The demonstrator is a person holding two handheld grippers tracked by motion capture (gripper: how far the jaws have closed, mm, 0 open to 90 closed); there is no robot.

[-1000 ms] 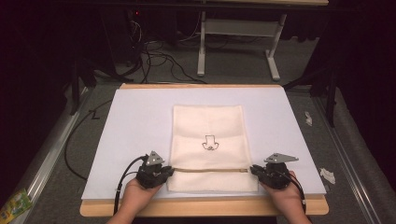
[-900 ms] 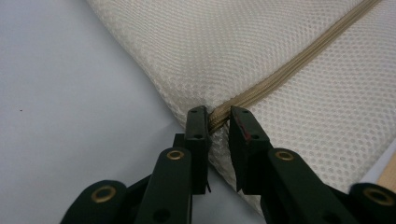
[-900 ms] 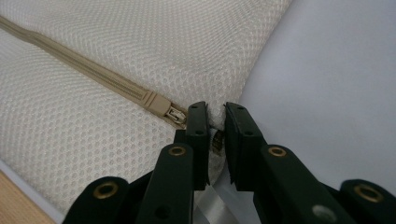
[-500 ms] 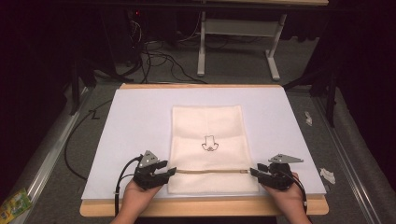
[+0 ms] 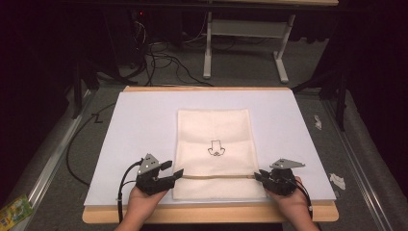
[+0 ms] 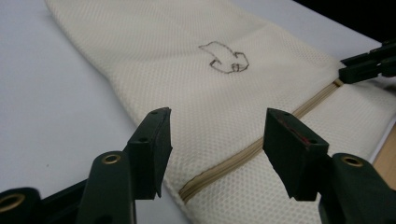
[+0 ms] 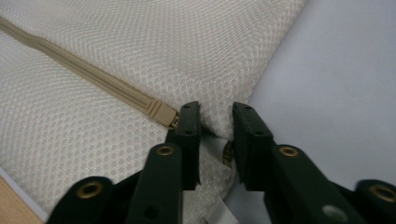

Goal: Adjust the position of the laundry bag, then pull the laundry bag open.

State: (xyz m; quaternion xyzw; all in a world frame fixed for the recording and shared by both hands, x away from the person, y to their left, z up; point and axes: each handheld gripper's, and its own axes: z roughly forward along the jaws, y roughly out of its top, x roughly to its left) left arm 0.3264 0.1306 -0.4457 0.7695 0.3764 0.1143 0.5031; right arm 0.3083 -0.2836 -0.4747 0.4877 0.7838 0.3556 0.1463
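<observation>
Working at the front edge of the worktop (image 5: 207, 212) on a cream mesh bag (image 5: 214, 139), one hand-held gripper at each end of its zip (image 5: 216, 176). Keeps the bag flat on the white sheet (image 5: 139, 125), midway between the left and right edges, its short side close to the sheet's front edge and its length running toward the back edge. Shows a small dark stitched motif (image 5: 216, 148) at the bag's middle and the tan zip crossing it from side to side just behind the front end.

Sets the left gripper (image 5: 174, 168) at the bag's left edge, level with the zip's left end. Has just been spreading its jaws, which stand wide apart in the left gripper view (image 6: 217, 140), pads off the fabric, with the bag's edge and the zip's end lying below and between them, untouched.

Sets the right gripper (image 5: 257, 175) at the bag's right edge, by the zip's other end. Has just been closing its jaws, now pinching a small fold of mesh between the pads in the right gripper view (image 7: 215, 121), just beside the tan zip end piece (image 7: 161, 113). Rests both hands low over the front edge of the worktop, the grippers well apart and pointing inward at each other across the bag.
</observation>
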